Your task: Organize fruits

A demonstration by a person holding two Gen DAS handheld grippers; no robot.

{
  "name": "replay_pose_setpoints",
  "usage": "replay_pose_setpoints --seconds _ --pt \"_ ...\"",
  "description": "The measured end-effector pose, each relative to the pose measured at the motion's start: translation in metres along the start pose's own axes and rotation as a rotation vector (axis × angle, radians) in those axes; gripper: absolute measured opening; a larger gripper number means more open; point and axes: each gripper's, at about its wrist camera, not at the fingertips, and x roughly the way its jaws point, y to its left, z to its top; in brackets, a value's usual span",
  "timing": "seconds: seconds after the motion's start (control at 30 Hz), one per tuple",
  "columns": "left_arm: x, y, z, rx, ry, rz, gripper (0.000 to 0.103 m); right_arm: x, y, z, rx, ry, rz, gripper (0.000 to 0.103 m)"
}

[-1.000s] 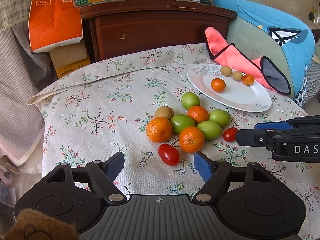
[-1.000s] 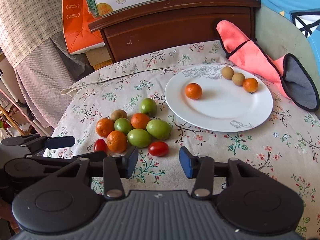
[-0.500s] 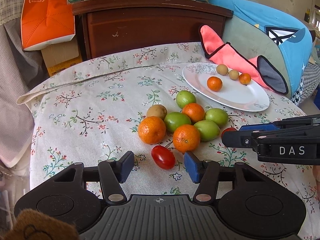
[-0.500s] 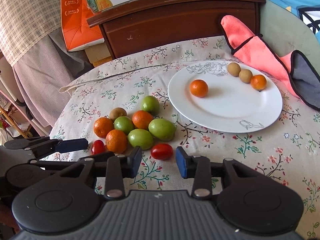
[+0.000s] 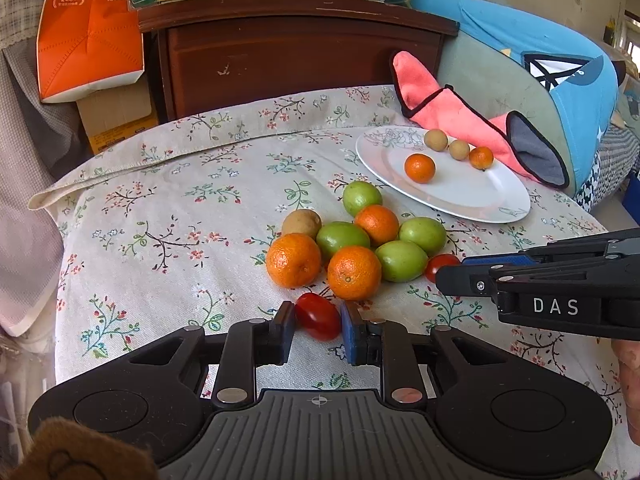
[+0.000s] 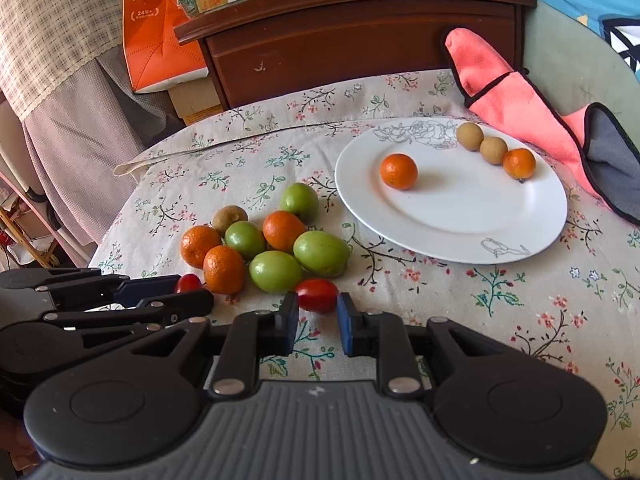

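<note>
Two cherry tomatoes sit nearest you, one in each gripper. Your left gripper (image 5: 318,320) is closing, its blue pads (image 5: 351,334) against the sides of the left cherry tomato (image 5: 318,316) on the floral tablecloth (image 5: 168,240). Your right gripper (image 6: 317,312) is clamped on the right cherry tomato (image 6: 317,295), which also lies on the cloth. Just beyond them sits the fruit cluster (image 6: 264,246): three tangerines, four green fruits and a brown one, all touching. Farther right, the white plate (image 6: 460,220) holds two tangerines and two brown fruits. A pink cloth (image 6: 516,108) lies behind it.
</note>
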Motion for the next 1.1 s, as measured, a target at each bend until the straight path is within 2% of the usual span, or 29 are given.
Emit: replay_pose_setpoints --seconds 0.3,0.4,0.57,0.63,0.97,1.1 --pt "0.002 -0.003 -0.001 0.02 -0.008 0.025 0.023 0.004 -0.001 0.0 0.015 -0.008 -0.005 0.025" --pt "0.001 -0.003 0.0 0.016 -0.007 0.022 0.023 0.006 0.001 0.0 0.011 -0.014 0.0 0.034" --pt "0.001 -0.003 -0.001 0.02 -0.005 0.022 0.022 0.008 0.004 0.0 -0.008 -0.023 -0.019 0.034" --pt "0.0 -0.003 -0.001 0.017 -0.003 0.019 0.022 0.008 0.004 0.001 -0.02 -0.023 -0.031 0.027" --pt "-0.013 -0.003 0.004 -0.017 -0.018 -0.005 0.019 -0.002 0.005 0.004 -0.02 -0.005 -0.035 0.026" --pt "-0.022 -0.009 0.01 -0.009 -0.045 -0.028 0.019 -0.016 0.001 0.01 0.013 -0.012 -0.001 0.026"
